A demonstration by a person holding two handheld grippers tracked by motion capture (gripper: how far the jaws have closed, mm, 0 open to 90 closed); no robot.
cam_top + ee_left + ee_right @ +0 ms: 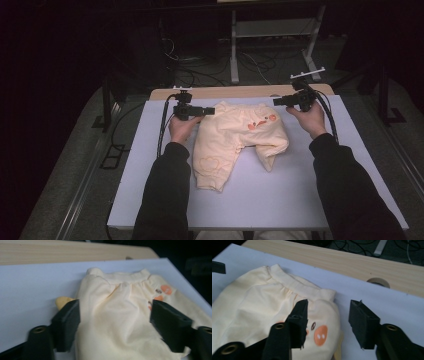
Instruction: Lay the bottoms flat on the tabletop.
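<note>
Pale cream-yellow soft cotton baby trousers with an orange animal print and a ribbed waistband (239, 137), lying flat on a white sheet-covered table (150, 165), waistband away from the person, legs toward the person. Directly between the two grippers, one at each end of the waistband.

Left black two-jaw hand-held gripper (209, 110): jaws spread wide, nothing between them yet. In the left gripper view (113, 320), cream cloth ahead of and between the jaws, waistband (125, 277) further out beyond the tips, a darker yellow scrap of fabric (62, 302) just beside the jaw at the left of that view.

Right black two-jaw hand-held gripper (278, 101): also wide apart and empty. In the right gripper view (328, 322), waistband corner (328, 293) just ahead between the jaws, orange round print (320, 335) close under the jaw at the left of that view, bare wooden table edge (352, 262) well beyond.

Likely handling: very light, limp, no stiffness at all; prone to bunching, sagging and folding over when lifted. Not fragile, not slippery; cloth likely to hold well in a pinch. Best hold judged to be the thick ribbed waistband at its two outer corners, one per gripper, both layers caught together to stop the garment opening or drooping unevenly.

Pose: both forearms in dark sleeves (165, 195) reaching forward from the near edge, hands (182, 127) wrapped round the gripper bodies, grippers turned inward and pointing toward each other across the waistband, low over the table. Contact with the cloth not certain from these views.
</note>
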